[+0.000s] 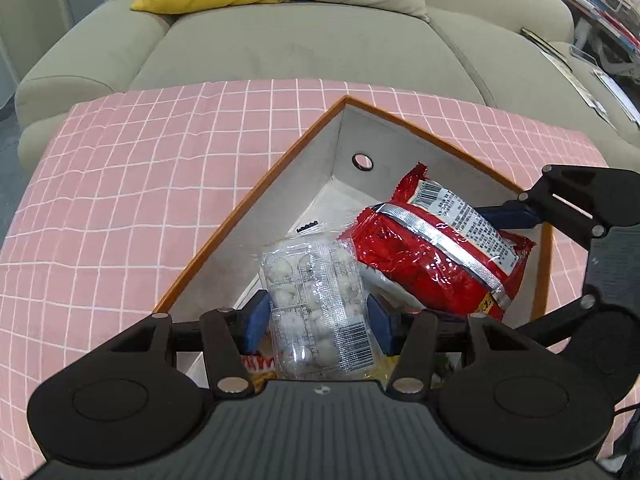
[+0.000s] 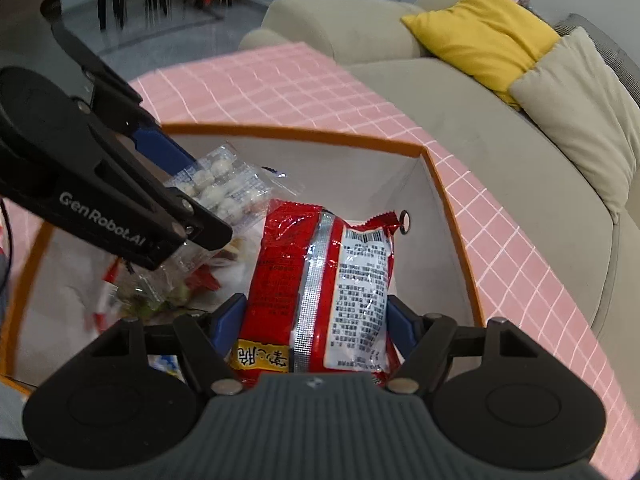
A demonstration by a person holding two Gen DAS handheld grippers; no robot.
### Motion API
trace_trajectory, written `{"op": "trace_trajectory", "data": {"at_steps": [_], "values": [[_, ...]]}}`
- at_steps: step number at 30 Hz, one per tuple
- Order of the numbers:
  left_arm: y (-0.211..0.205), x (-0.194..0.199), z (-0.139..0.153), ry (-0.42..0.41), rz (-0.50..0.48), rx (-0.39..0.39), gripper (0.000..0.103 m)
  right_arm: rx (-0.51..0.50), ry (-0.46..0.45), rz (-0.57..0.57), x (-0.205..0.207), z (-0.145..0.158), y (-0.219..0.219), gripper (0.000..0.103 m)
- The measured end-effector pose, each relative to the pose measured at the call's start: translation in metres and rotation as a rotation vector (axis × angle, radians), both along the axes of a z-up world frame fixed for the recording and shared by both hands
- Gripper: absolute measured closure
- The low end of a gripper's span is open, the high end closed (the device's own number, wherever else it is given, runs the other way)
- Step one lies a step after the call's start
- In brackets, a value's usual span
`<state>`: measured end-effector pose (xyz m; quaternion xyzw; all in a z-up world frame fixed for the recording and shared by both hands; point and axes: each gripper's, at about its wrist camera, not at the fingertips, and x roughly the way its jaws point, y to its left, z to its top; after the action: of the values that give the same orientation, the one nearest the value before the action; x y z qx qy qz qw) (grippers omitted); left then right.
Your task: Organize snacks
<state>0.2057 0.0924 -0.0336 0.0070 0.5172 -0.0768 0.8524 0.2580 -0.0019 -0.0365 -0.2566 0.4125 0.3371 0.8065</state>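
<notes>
Both packets look light and crinkly, the sort that slide and buckle if pinched too near an edge, so a hold across the flat middle or the sealed seam seems safest. The left gripper [image 1: 316, 320] is clenched on a clear packet of white round sweets [image 1: 316, 292], low in the centre of the left view, its blue pads pressing each long side; the pieces inside could probably crack under a hard squeeze. The right gripper [image 2: 312, 320] grasps a red foil snack bag [image 2: 320, 280] with a silver back seam, barcode and printed white panel, glossy and likely slippery. Both packets hang inside the orange-rimmed white box [image 1: 256, 196], over other wrappers at its bottom. The box stands on a pink checked cloth [image 1: 140, 168], sofa [image 1: 300, 48] beyond.
</notes>
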Motion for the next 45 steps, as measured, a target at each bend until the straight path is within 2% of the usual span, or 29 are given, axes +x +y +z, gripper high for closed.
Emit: {"op": "trace_trajectory", "data": {"at_steps": [4, 9, 17, 22, 27, 30, 36, 41, 45], "values": [[-0.003, 0.014, -0.002, 0.008, 0.039, -0.031, 0.043, -0.068, 0.000, 0.022, 0.015, -0.008, 0.009, 0.032], [-0.014, 0.028, -0.013, 0.044, 0.039, -0.003, 0.042, -0.095, 0.017, 0.036, 0.027, -0.018, 0.012, 0.032], [-0.019, 0.043, -0.037, 0.115, 0.041, 0.043, 0.042, -0.115, 0.080, -0.006, 0.045, -0.040, 0.009, 0.032], [-0.020, 0.047, -0.049, 0.138, 0.044, 0.059, 0.042, -0.182, 0.023, 0.049, 0.038, -0.050, 0.016, 0.031], [-0.024, 0.049, -0.054, 0.144, 0.041, 0.090, 0.039, -0.173, 0.044, 0.059, 0.040, -0.050, 0.019, 0.031], [-0.026, 0.047, -0.055, 0.140, 0.040, 0.110, 0.032, -0.166, 0.035, 0.039, 0.040, -0.048, 0.017, 0.029], [-0.024, 0.043, -0.047, 0.107, 0.032, 0.104, 0.018, -0.168, 0.047, 0.005, 0.043, -0.047, 0.015, 0.015], [-0.022, 0.037, -0.030, 0.084, 0.033, 0.094, 0.018, -0.185, 0.046, -0.013, 0.044, -0.044, 0.015, 0.009], [-0.018, 0.029, -0.012, 0.060, 0.042, 0.089, 0.017, -0.191, 0.006, -0.004, 0.037, -0.031, 0.019, 0.006]]}}
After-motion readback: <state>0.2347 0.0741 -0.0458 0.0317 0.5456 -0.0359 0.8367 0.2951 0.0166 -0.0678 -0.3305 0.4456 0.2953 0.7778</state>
